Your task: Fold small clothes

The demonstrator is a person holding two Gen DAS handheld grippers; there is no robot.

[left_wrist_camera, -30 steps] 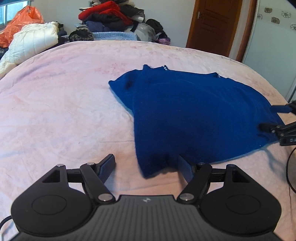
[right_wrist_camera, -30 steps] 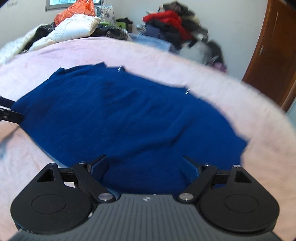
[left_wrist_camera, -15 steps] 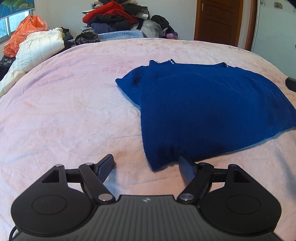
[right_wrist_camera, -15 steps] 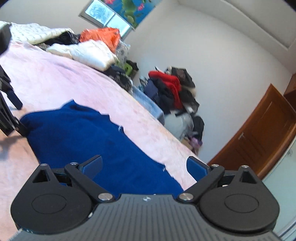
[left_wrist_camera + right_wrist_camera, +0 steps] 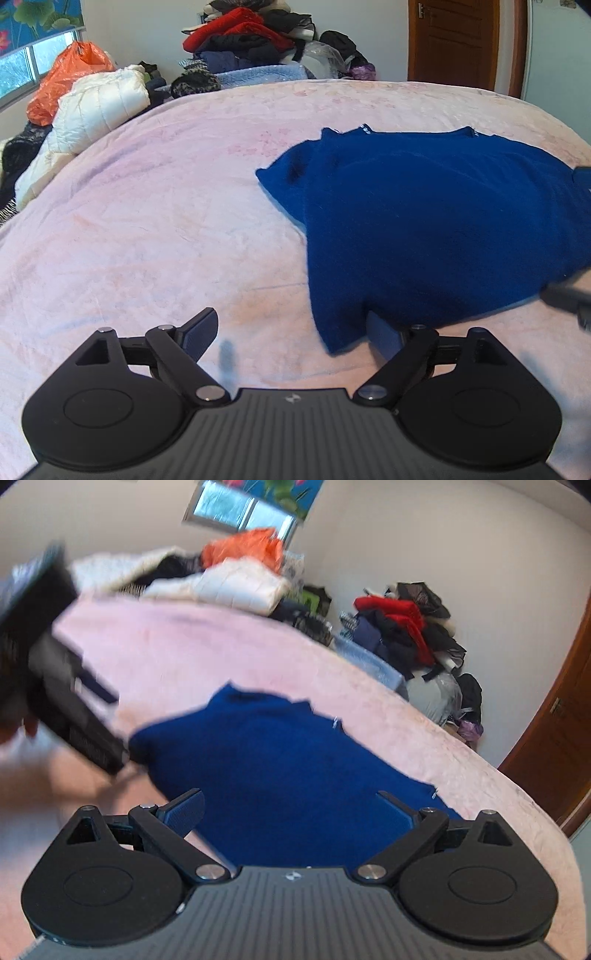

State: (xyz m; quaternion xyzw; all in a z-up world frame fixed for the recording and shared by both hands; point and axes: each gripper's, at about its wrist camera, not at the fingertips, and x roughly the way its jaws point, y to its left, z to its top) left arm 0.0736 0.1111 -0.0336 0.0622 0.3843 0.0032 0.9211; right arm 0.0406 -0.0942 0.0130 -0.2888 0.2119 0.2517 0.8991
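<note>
From my left wrist view the left hand-held gripper (image 5: 291,332) has just been opening wide, gripping nothing, over the blue garment's (image 5: 436,229) near corner on the pink bed (image 5: 155,221); my right view shows the right hand-held gripper (image 5: 291,812) spread wide, empty, above that garment.

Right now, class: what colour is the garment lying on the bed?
Deep blue. The garment shows best in the left wrist view.
</note>
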